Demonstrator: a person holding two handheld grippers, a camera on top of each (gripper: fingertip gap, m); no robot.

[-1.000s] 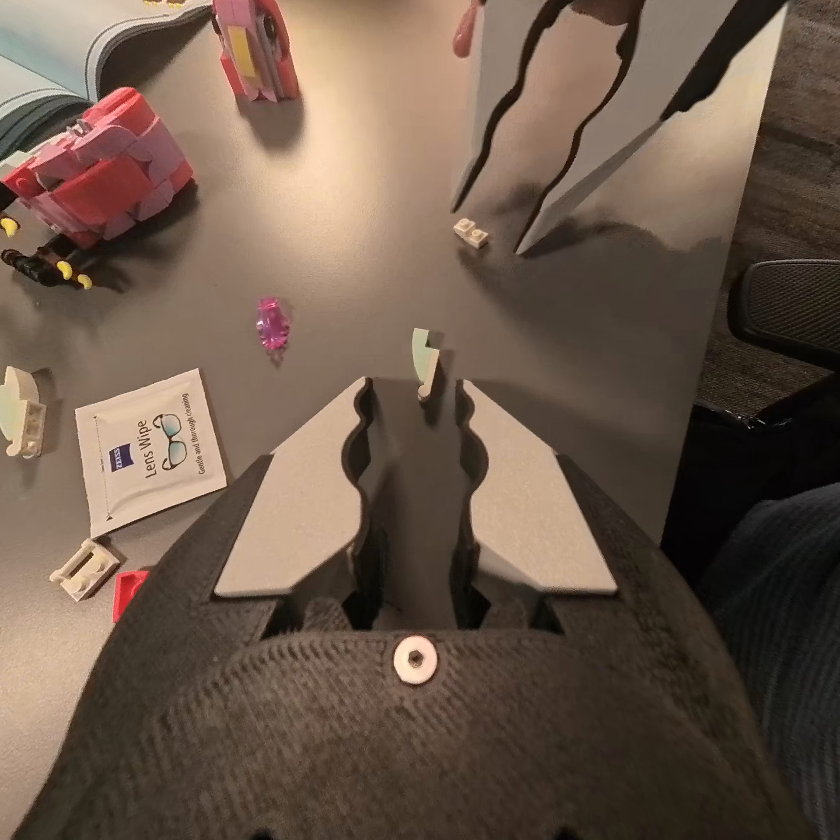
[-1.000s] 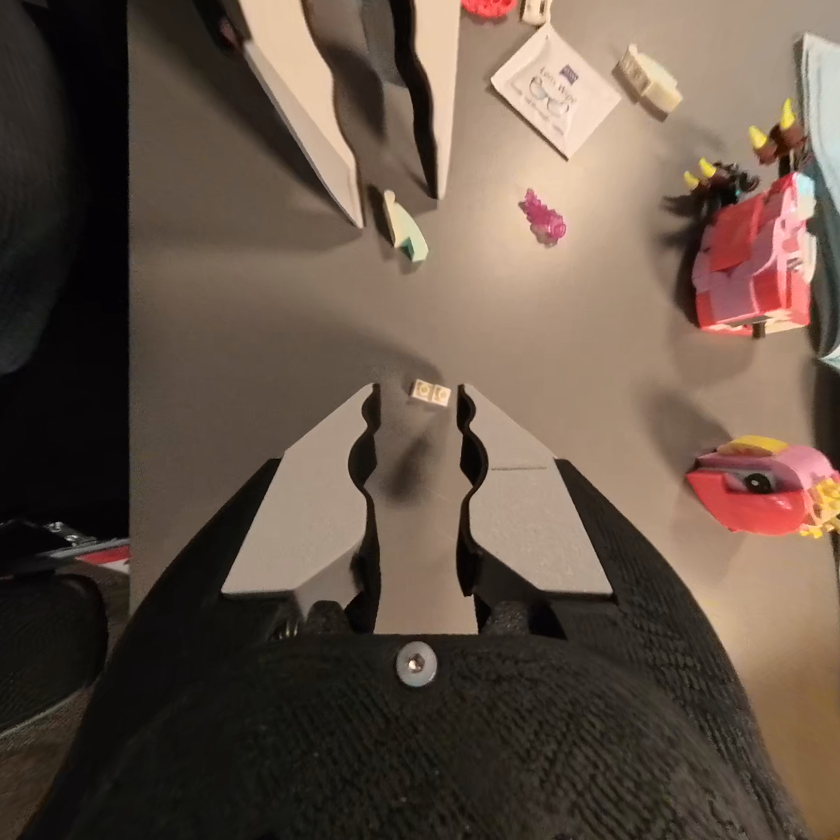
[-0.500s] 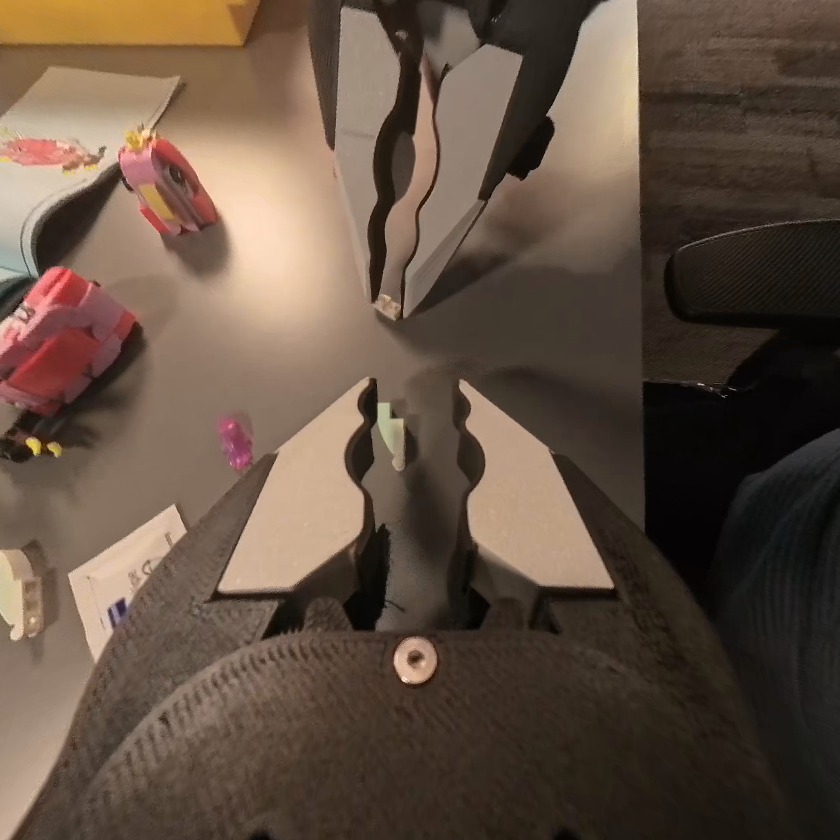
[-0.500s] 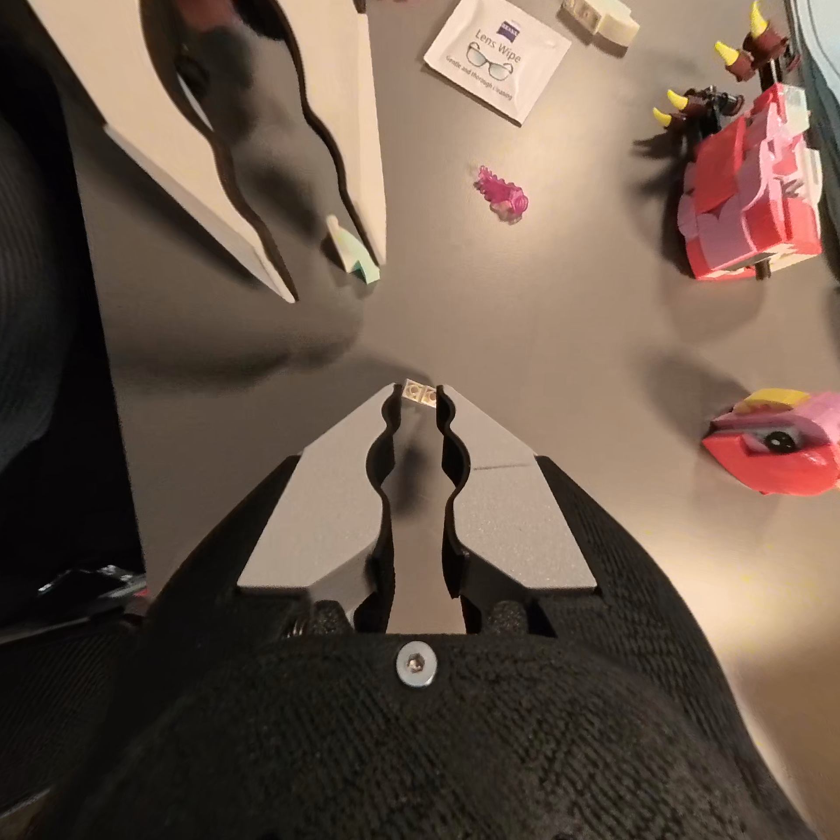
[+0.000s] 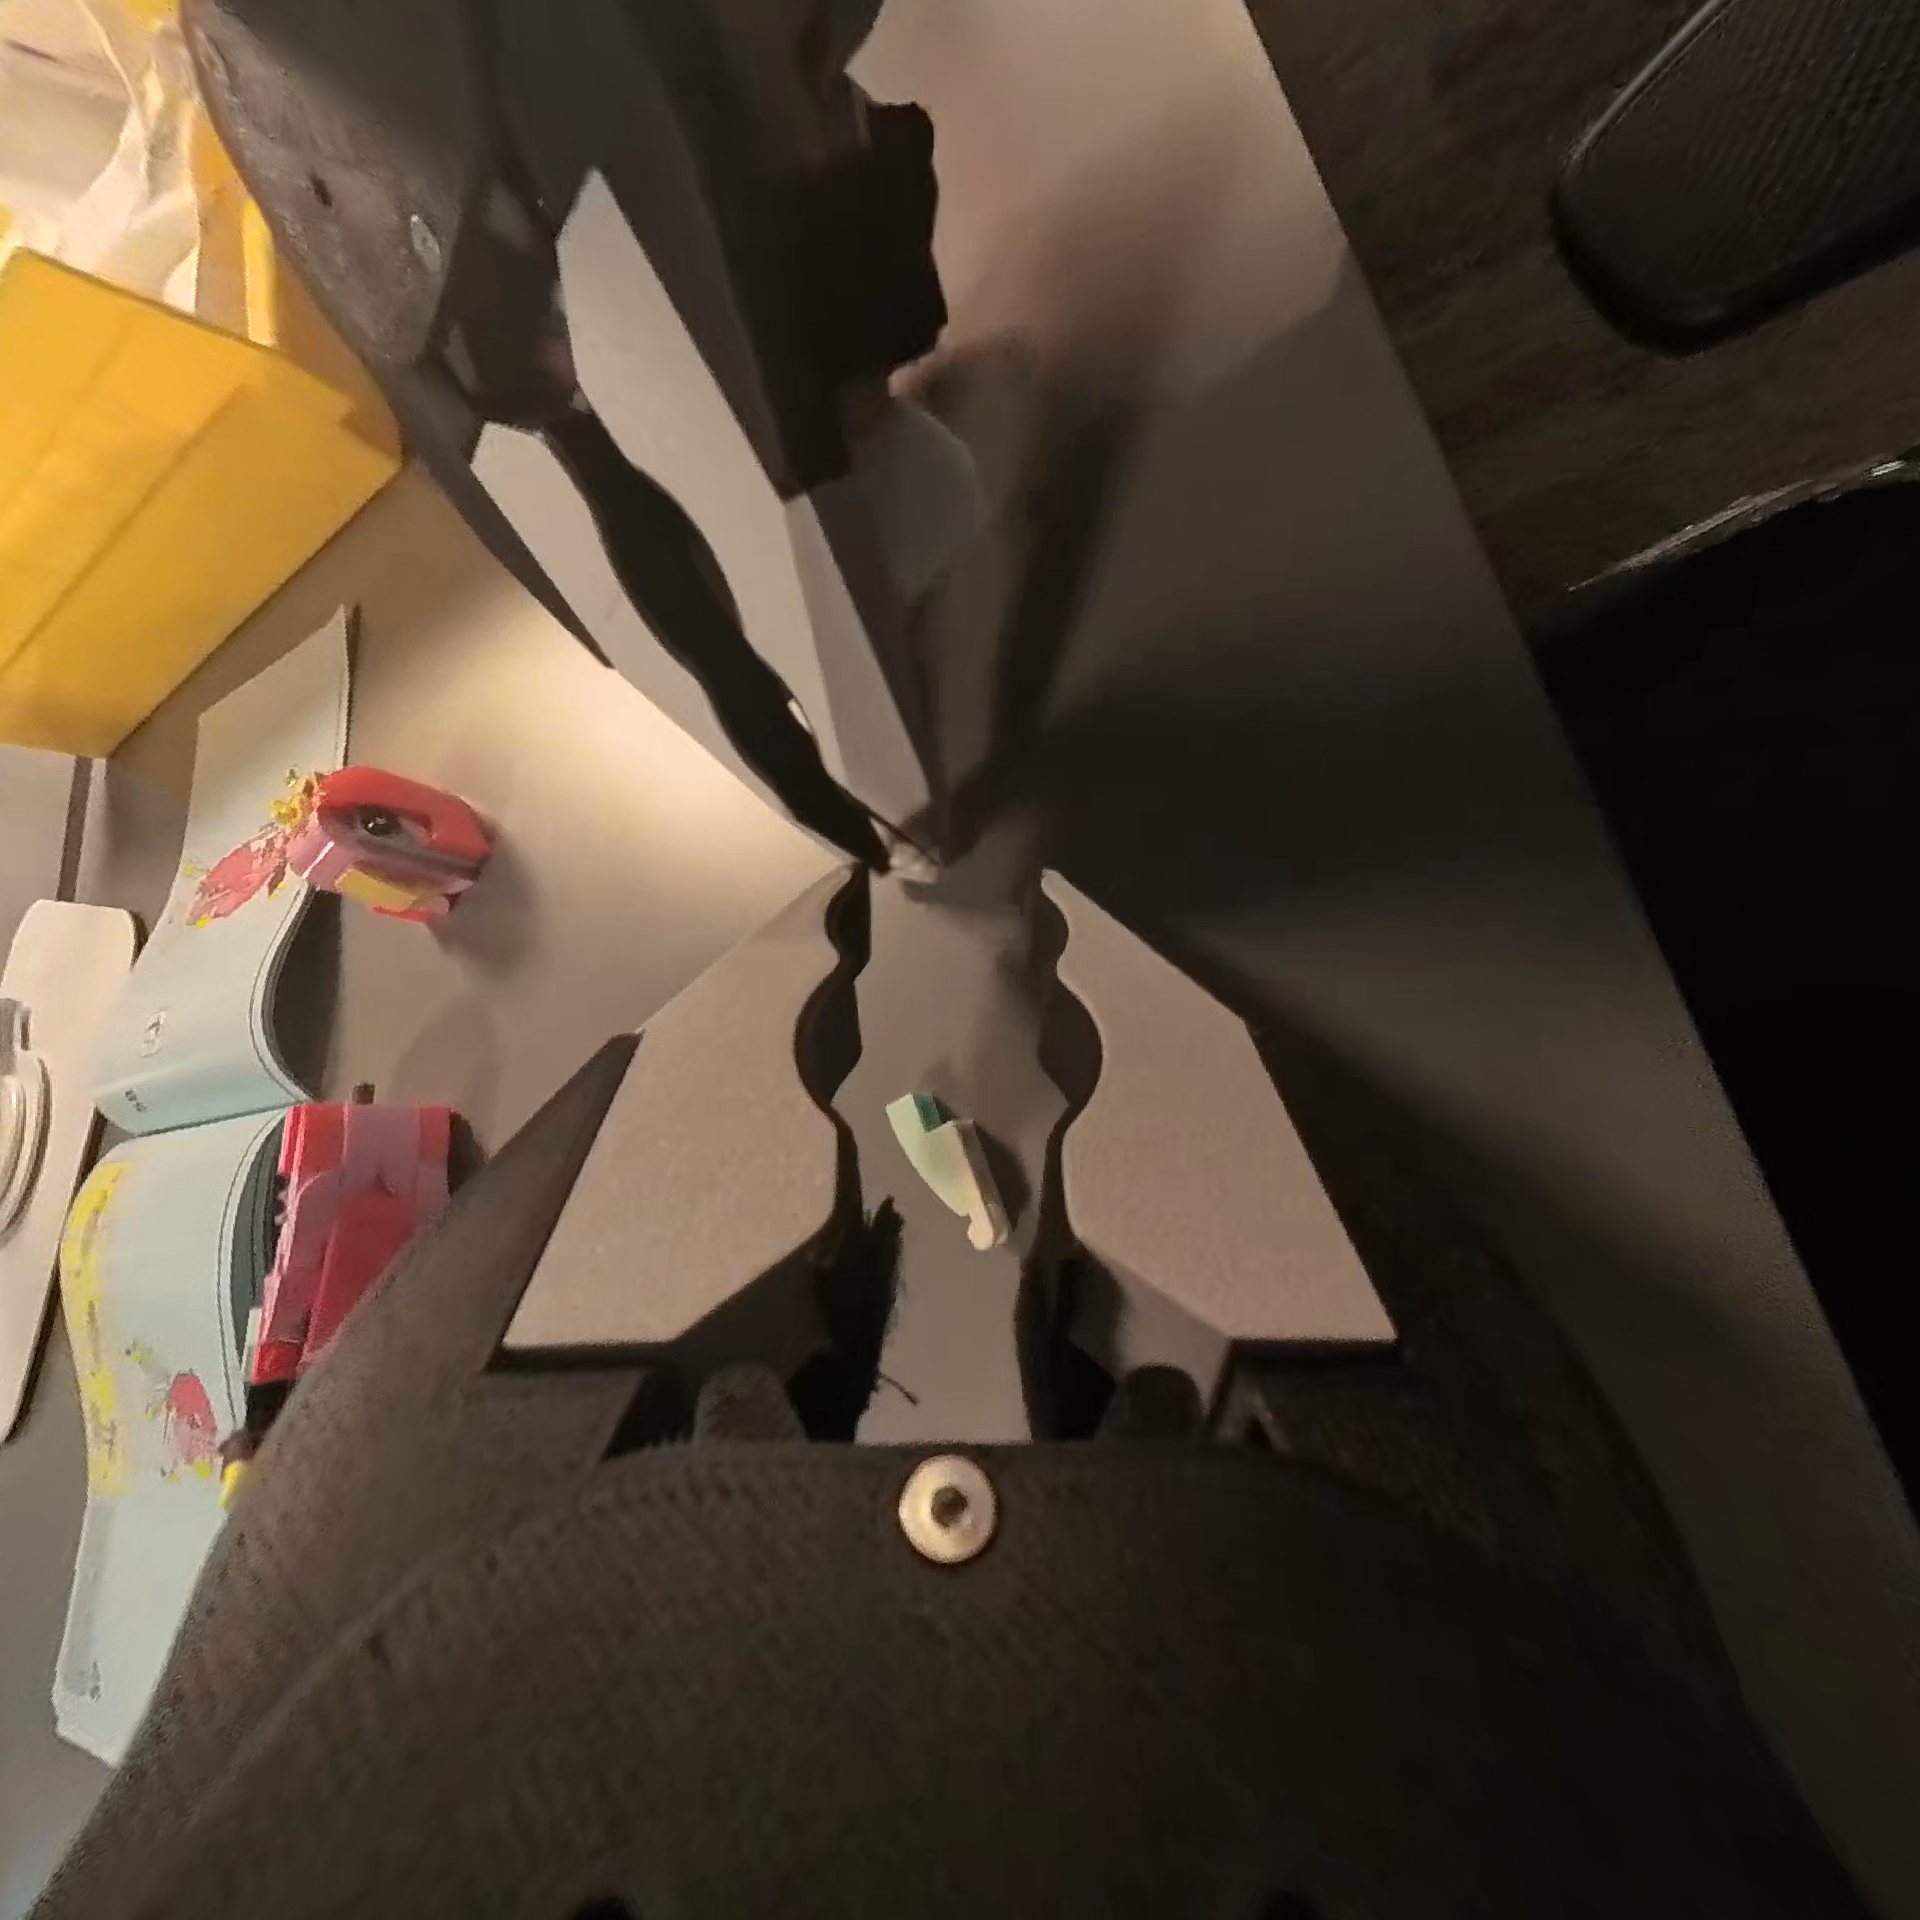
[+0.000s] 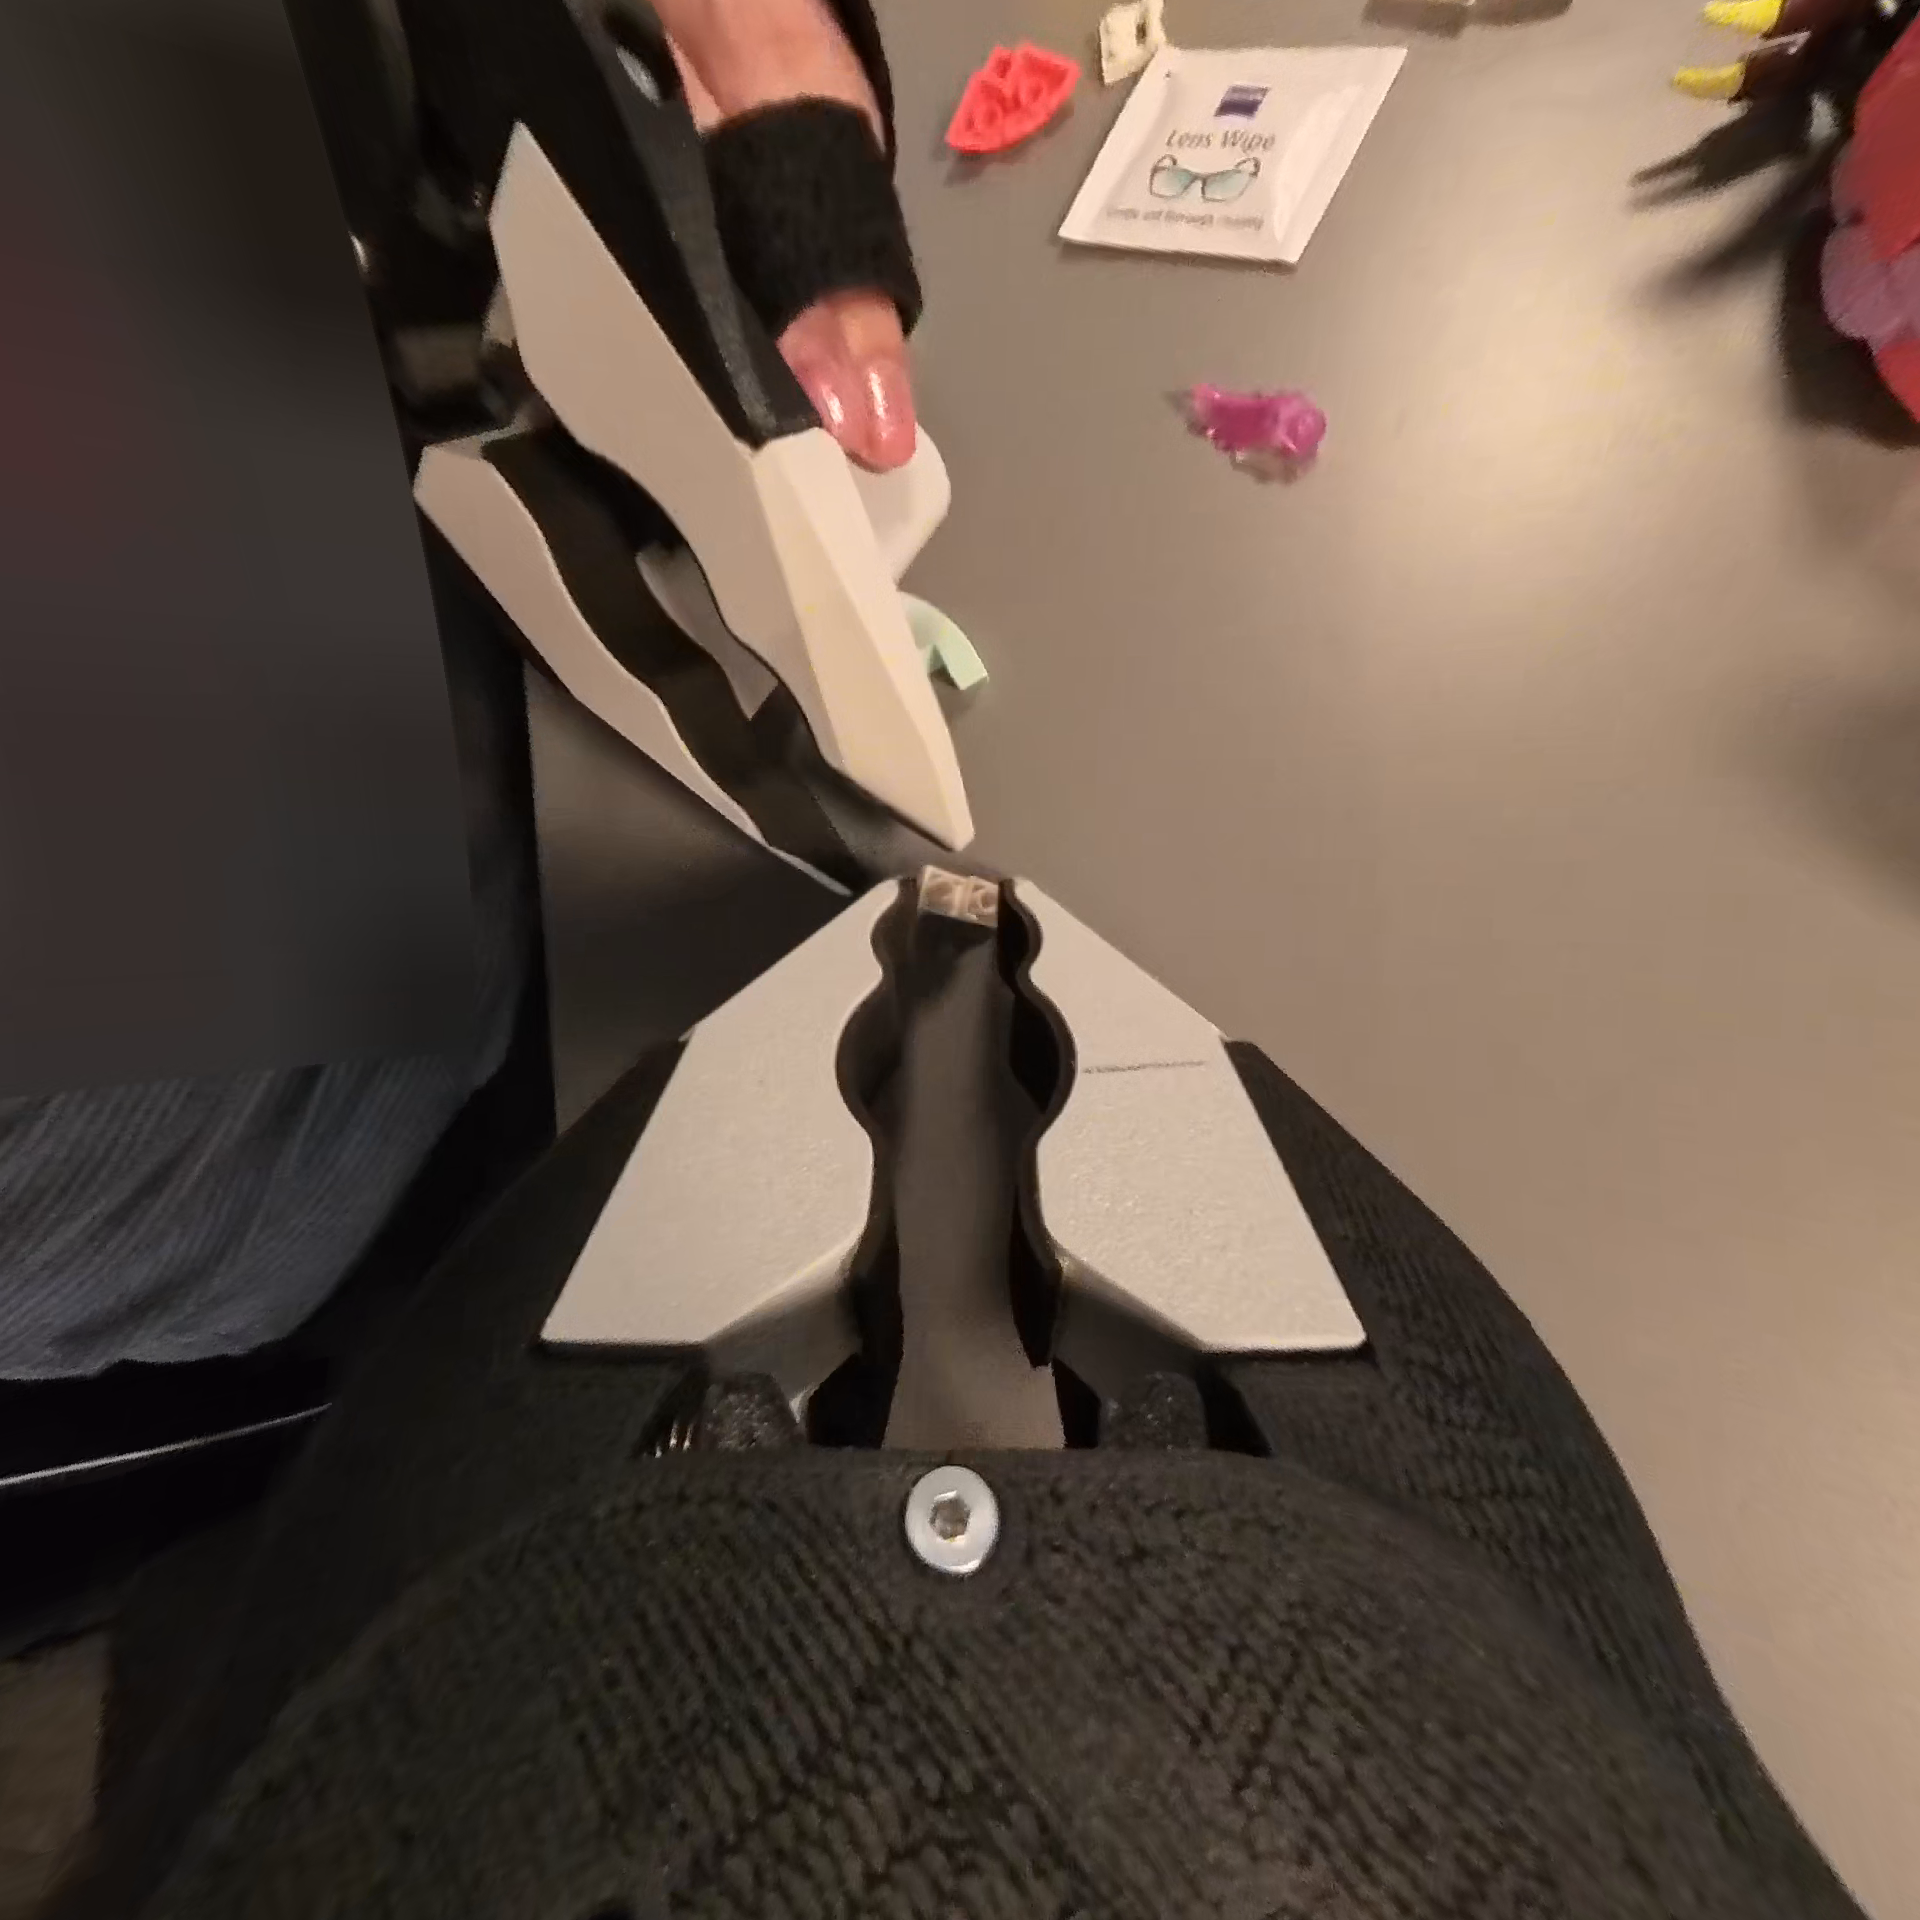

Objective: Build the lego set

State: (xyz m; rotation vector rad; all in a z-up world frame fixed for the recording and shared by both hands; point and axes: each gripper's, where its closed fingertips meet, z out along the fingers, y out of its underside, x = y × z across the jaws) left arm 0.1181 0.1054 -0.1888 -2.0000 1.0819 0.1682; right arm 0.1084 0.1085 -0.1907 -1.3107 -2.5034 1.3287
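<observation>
Grey table [image 6: 1403, 883], near its person-side edge | small white studded plate [image 6: 958, 896] pinched at the tips of right gripper [image 6: 961, 888] | left gripper [image 5: 951, 883] tip-to-tip with it, jaws apart, gripping nothing | mint curved brick [image 5: 948, 1164] loose on table under left fingers | pink gem [image 6: 1257, 426], white sachet [image 6: 1231, 156] farther in.

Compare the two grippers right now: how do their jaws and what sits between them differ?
The right gripper has its jaws nearly together, clamped at the tips on a small white two-stud plate. The left gripper has its jaws wider apart, with nothing pinched; a mint curved piece lies on the grey table between its fingers, untouched. The plate is lifted; the mint piece rests on the table. Both grippers share grey wavy-edged fingers, and their tips nearly meet.
</observation>
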